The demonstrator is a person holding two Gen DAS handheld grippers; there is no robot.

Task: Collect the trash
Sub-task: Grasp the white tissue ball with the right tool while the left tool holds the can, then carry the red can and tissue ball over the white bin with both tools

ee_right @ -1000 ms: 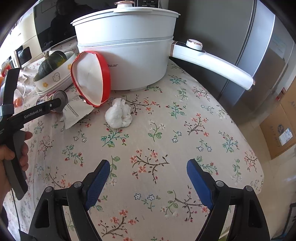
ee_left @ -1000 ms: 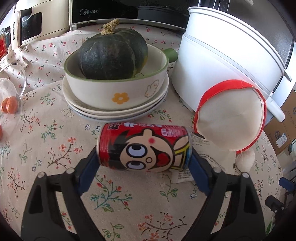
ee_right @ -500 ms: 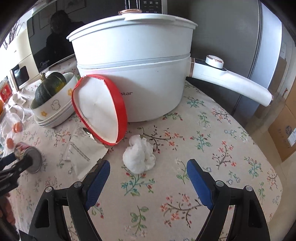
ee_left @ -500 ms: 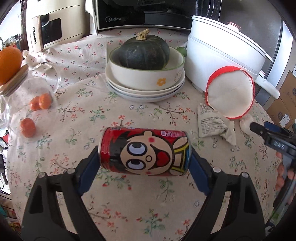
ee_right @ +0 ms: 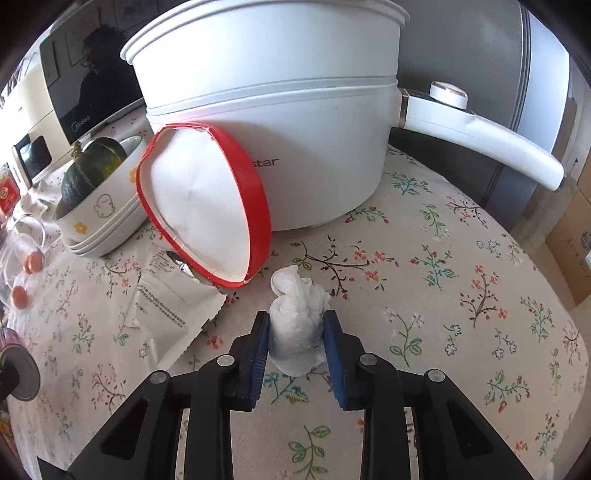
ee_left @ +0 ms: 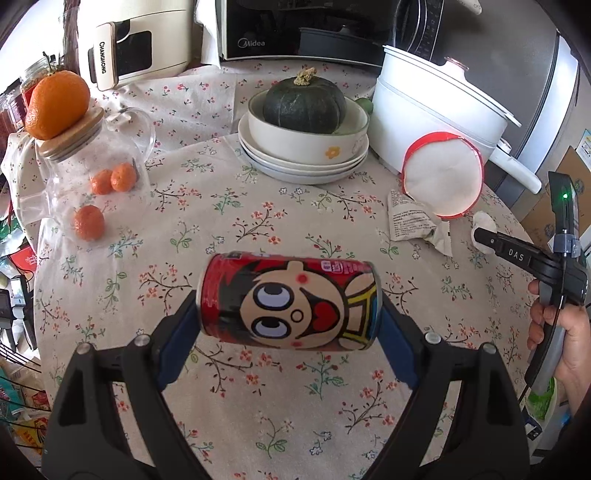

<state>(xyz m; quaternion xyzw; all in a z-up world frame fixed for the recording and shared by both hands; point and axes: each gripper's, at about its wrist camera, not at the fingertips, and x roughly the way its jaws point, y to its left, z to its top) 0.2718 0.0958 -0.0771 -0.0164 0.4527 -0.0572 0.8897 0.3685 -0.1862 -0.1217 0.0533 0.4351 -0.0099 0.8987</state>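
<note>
Both grippers are loaded: the left gripper (ee_left: 290, 314) clamps a red cartoon-printed can (ee_left: 290, 302) sideways between its blue pads, end to end, lifted clear above the flowered tablecloth (ee_left: 258, 398). On the other side, the right gripper (ee_right: 295, 332) has just been closing, and its blue pads now press on both sides of a crumpled white tissue (ee_right: 297, 325) that sits on the cloth. From the left wrist view the right gripper's black frame shows at the right edge, carried by a hand (ee_left: 565, 339). Just left of the tissue lies a torn white wrapper (ee_right: 173, 306) with printed text, flat on the cloth. Behind the wrapper and the tissue a red-rimmed paper bowl (ee_right: 203, 206) stands tilted on its edge, leaning against the white electric pot (ee_right: 277, 110), whose long handle reaches out to the right. Farther left sits a cream bowl (ee_left: 306, 138) on stacked plates, holding a dark green squash (ee_left: 304, 105). At the left of the table stands a glass jar (ee_left: 85, 184) with small oranges inside and a larger orange (ee_left: 57, 103) on its wooden lid. At the back stand a black microwave (ee_left: 306, 29) and a cream appliance (ee_left: 129, 55).
</note>
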